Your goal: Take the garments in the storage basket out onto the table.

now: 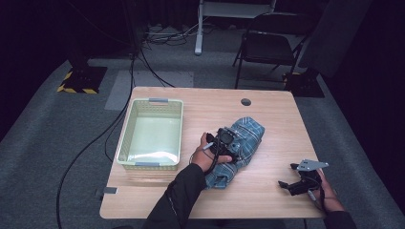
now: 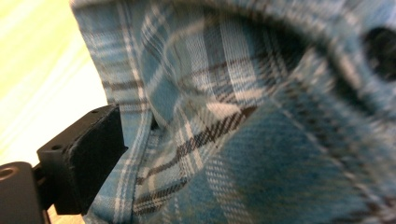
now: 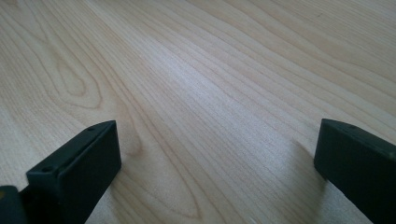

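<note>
Left gripper [image 1: 228,139] sat mid-frame in the high view, pressed into the blue-and-white plaid cloth garment [image 1: 242,143]. In the left gripper view one black jaw stood at lower left with the cloth's hemmed edge against its inner face; the other jaw was covered by fabric, so whether it was clenched on the cloth or just nosed into it could not be told. Right gripper [image 1: 300,182] rested at lower right of the high view, well apart from the cloth. In the right gripper view its jaws stood wide apart over bare wood, released, holding nothing.

Largest first: light wooden rectangular table [image 1: 267,114] filled the centre of the high view, with a round cable hole [image 1: 246,102] near its far edge. Pale green perforated plastic basket [image 1: 125,138] sat on the table's left half, nothing in it that could be seen. The plaid garment lay bunched just right of centre, near the basket, not touching it.

Handling, as a guess: the garment looked light, soft and limp. It would sag and trail from any single grip and would not slip readily or break. A hemmed edge or a thick fold seemed the surest hold; two spaced grips along an edge would control it better.
</note>
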`<state>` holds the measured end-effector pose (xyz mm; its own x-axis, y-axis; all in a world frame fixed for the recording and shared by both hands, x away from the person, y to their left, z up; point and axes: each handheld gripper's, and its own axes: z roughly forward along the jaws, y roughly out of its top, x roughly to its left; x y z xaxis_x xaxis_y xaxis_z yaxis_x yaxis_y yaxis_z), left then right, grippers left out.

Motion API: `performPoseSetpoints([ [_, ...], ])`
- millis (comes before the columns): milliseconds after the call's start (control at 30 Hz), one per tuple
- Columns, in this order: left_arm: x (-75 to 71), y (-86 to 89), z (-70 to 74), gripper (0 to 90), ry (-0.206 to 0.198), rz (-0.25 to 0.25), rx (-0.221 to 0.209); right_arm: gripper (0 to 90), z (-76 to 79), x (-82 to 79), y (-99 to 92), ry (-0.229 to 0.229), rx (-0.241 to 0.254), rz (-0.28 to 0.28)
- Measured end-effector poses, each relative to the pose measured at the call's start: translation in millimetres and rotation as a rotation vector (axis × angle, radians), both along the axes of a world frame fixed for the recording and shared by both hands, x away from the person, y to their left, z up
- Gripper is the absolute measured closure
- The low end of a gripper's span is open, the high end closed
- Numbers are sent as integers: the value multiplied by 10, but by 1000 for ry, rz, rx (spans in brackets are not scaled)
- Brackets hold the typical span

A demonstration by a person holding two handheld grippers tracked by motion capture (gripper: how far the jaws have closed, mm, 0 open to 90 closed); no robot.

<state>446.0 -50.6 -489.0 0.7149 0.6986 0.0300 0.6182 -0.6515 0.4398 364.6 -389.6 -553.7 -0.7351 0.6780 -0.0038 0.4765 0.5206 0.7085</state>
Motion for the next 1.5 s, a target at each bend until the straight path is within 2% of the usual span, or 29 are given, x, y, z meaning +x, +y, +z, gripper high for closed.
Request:
performPoseSetpoints([
  [200, -4, 3, -12, 37, 4, -23, -2, 6, 0, 0, 0, 0, 0, 0],
  [367, -27, -16, 15, 41, 4, -57, 24, 5, 0, 0, 0, 0, 0, 0],
  [700, -159, 13, 159, 55, -48, -116, 38, 5, 0, 0, 0, 0, 0, 0],
  [767, -186, 5, 173, 55, -60, -125, 57, 5, 0, 0, 0, 0, 0, 0],
  [967, -233, 18, 194, 59, -83, -142, 53, 5, 0, 0, 0, 0, 0, 0],
  [1067, -258, 26, 208, 59, -105, -158, 69, 5, 0, 0, 0, 0, 0, 0],
  [1300, -340, 72, 284, 60, -151, -187, 69, 5, 0, 0, 0, 0, 0, 0],
  [1400, -370, 85, 289, 60, -144, -198, 88, 5, 0, 0, 0, 0, 0, 0],
  [1500, -417, 100, 289, 57, -166, -207, 101, 5, 0, 0, 0, 0, 0, 0],
])
